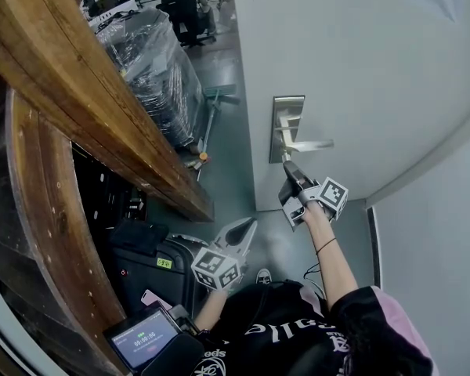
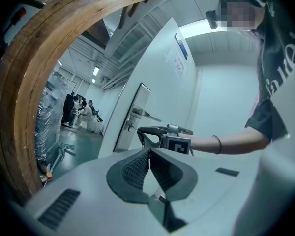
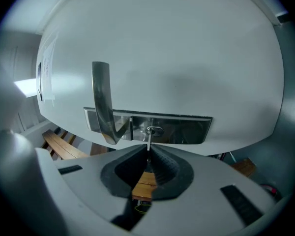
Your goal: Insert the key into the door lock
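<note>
Only in the right gripper view is the key [image 3: 148, 137] seen clamped by the right gripper [image 3: 148, 150], tip at the lock cylinder [image 3: 154, 130] just ahead. The left gripper [image 2: 148, 154] is clenched on nothing.

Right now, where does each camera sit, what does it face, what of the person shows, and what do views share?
Head view: on the head, facing down at the lock plate; left tongs, right tongs show.
Left gripper view: on the shut, empty left tongs, facing the door; right forearm shows.
Right gripper view: on the right tongs gripping the key, facing the lock plate.
All share the lock plate.
</note>
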### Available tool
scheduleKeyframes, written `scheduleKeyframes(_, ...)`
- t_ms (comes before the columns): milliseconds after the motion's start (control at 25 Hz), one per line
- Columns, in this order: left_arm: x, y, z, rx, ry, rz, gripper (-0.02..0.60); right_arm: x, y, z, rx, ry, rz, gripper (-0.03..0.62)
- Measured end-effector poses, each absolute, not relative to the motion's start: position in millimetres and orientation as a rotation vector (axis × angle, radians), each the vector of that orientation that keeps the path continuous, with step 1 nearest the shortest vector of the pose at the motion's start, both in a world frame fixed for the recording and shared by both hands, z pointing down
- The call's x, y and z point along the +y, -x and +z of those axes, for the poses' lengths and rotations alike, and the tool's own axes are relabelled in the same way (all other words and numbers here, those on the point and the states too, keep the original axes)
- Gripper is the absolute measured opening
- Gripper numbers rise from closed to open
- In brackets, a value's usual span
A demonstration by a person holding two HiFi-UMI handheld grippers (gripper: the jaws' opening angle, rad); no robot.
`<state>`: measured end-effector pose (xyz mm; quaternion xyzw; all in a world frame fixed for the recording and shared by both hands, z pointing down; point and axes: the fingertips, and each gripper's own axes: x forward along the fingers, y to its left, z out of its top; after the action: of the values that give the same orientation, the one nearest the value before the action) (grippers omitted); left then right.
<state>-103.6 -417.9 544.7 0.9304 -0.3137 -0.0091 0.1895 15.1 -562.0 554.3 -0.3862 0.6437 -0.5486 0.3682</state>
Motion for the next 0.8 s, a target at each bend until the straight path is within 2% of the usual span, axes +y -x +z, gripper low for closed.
scheduleKeyframes(560,-409.9,94.2,546.5,-0.86,-2.623,-0.021,0.008,-588.2,-15.1,554.8,1.736,1.073,-1.398,0.035)
scheduleKeyframes(800,-402.7,90.4,545.5,-0.868,-2.622,-0.019,0.008,-569.3,-5.4,551.5,2.008,1.191,-1.322,0.037)
